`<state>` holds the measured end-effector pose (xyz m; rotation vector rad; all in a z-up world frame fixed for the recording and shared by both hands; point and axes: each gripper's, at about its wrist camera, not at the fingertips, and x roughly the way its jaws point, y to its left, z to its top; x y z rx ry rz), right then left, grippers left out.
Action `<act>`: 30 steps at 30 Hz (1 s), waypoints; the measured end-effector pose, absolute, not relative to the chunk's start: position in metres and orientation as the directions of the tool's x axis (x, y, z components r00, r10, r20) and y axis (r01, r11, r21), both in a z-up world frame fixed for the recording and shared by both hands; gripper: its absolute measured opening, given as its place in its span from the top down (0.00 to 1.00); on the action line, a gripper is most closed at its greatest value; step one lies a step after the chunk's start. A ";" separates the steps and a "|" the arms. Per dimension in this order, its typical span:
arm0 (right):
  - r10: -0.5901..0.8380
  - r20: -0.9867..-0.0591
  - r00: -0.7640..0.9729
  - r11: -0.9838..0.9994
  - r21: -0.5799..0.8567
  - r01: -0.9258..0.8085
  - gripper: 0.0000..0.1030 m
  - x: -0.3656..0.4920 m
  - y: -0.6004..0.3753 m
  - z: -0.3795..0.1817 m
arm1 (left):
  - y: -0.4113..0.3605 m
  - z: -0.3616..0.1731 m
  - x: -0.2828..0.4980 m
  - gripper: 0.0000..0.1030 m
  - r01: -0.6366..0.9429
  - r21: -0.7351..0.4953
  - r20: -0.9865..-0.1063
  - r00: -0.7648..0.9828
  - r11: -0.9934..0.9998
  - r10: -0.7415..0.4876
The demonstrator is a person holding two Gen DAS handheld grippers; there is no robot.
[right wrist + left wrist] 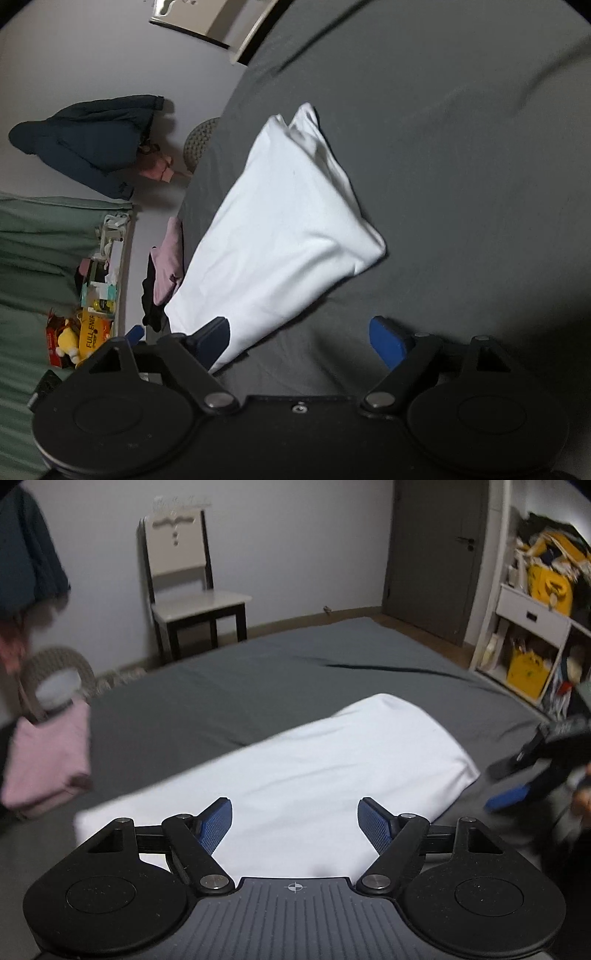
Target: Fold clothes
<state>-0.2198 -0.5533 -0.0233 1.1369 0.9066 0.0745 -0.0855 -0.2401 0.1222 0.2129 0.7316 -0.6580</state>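
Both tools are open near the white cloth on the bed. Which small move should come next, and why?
Probably lower the left tool onto the near edge of the white garment and close. It is open and holds nothing, the right tool too, and the garment lies half-folded on the grey bed.

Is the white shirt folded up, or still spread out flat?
Folded. The white garment lies on the grey bed as a compact oblong with straight edges, no sleeves sticking out.

Dim, soft indoor light around my tools. Left of my left tool, the pink garment [48, 760] smears with motion blur; fisheye bends and darkens both pictures' edges.
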 end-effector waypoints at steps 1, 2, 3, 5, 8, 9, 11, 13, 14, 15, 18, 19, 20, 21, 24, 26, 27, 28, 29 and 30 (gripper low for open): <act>0.464 -0.589 0.662 0.456 0.799 0.391 0.20 -0.219 -0.550 -0.024 | -0.244 0.117 -0.087 0.26 0.610 -0.061 -0.678 0.555 0.790 -0.482; 0.443 -0.595 0.671 0.455 0.794 0.403 0.20 -0.219 -0.548 -0.025 | -0.248 0.112 -0.089 0.26 0.597 -0.081 -0.678 0.554 0.798 -0.483; 0.421 -0.601 0.679 0.454 0.788 0.415 0.20 -0.219 -0.545 -0.026 | -0.250 0.106 -0.092 0.26 0.596 -0.087 -0.672 0.556 0.798 -0.488; 0.372 -0.588 0.719 0.414 0.798 0.439 0.20 -0.218 -0.544 -0.029 | -0.251 0.093 -0.100 0.26 0.612 -0.081 -0.651 0.565 0.786 -0.507; 0.325 -0.565 0.758 0.376 0.813 0.445 0.20 -0.213 -0.542 -0.033 | -0.250 0.072 -0.109 0.26 0.630 -0.068 -0.657 0.556 0.774 -0.510; 0.310 -0.558 0.770 0.365 0.817 0.445 0.20 -0.211 -0.541 -0.034 | -0.248 0.065 -0.110 0.26 0.627 -0.075 -0.663 0.549 0.775 -0.509; 0.280 -0.543 0.792 0.343 0.827 0.446 0.19 -0.208 -0.540 -0.037 | -0.244 0.054 -0.110 0.26 0.613 -0.100 -0.672 0.539 0.784 -0.507; 0.249 -0.528 0.812 0.321 0.836 0.445 0.19 -0.205 -0.538 -0.040 | -0.242 0.046 -0.111 0.26 0.602 -0.113 -0.666 0.544 0.790 -0.510; 0.233 -0.520 0.822 0.310 0.841 0.444 0.19 -0.203 -0.538 -0.041 | -0.242 0.042 -0.111 0.26 0.597 -0.120 -0.664 0.546 0.793 -0.511; 0.217 -0.512 0.831 0.299 0.845 0.443 0.19 -0.201 -0.537 -0.043 | -0.242 0.039 -0.112 0.26 0.597 -0.117 -0.660 0.550 0.794 -0.511; 0.167 -0.489 0.856 0.266 0.859 0.438 0.21 -0.196 -0.535 -0.047 | -0.245 0.043 -0.114 0.26 0.602 -0.131 -0.619 0.570 0.787 -0.539; 0.150 -0.487 0.861 0.272 0.857 0.437 0.21 -0.195 -0.532 -0.047 | -0.245 0.046 -0.114 0.26 0.603 -0.148 -0.597 0.578 0.784 -0.557; 0.132 -0.487 0.863 0.286 0.853 0.438 0.21 -0.195 -0.528 -0.046 | -0.246 0.049 -0.115 0.26 0.608 -0.161 -0.578 0.580 0.777 -0.574; 0.119 -0.489 0.864 0.300 0.847 0.438 0.21 -0.195 -0.525 -0.045 | -0.247 0.052 -0.116 0.26 0.617 -0.172 -0.562 0.579 0.768 -0.591; 0.119 -0.497 0.860 0.327 0.837 0.438 0.21 -0.197 -0.520 -0.042 | -0.256 0.052 -0.115 0.26 0.617 -0.182 -0.552 0.581 0.766 -0.598; 0.127 -0.497 0.858 0.336 0.836 0.434 0.21 -0.196 -0.521 -0.042 | -0.261 0.049 -0.108 0.26 0.575 -0.201 -0.569 0.591 0.793 -0.572; 0.131 -0.497 0.858 0.340 0.835 0.432 0.21 -0.196 -0.521 -0.042 | -0.264 0.045 -0.102 0.26 0.544 -0.218 -0.578 0.597 0.810 -0.556; 0.136 -0.496 0.858 0.346 0.835 0.428 0.21 -0.195 -0.522 -0.043 | -0.266 0.042 -0.096 0.26 0.512 -0.236 -0.589 0.601 0.826 -0.541; 0.141 -0.495 0.857 0.351 0.835 0.424 0.21 -0.194 -0.523 -0.043 | -0.268 0.037 -0.089 0.26 0.478 -0.256 -0.610 0.595 0.840 -0.524; 0.146 -0.494 0.857 0.356 0.835 0.420 0.20 -0.194 -0.523 -0.042 | -0.271 0.033 -0.085 0.26 0.448 -0.274 -0.634 0.581 0.851 -0.510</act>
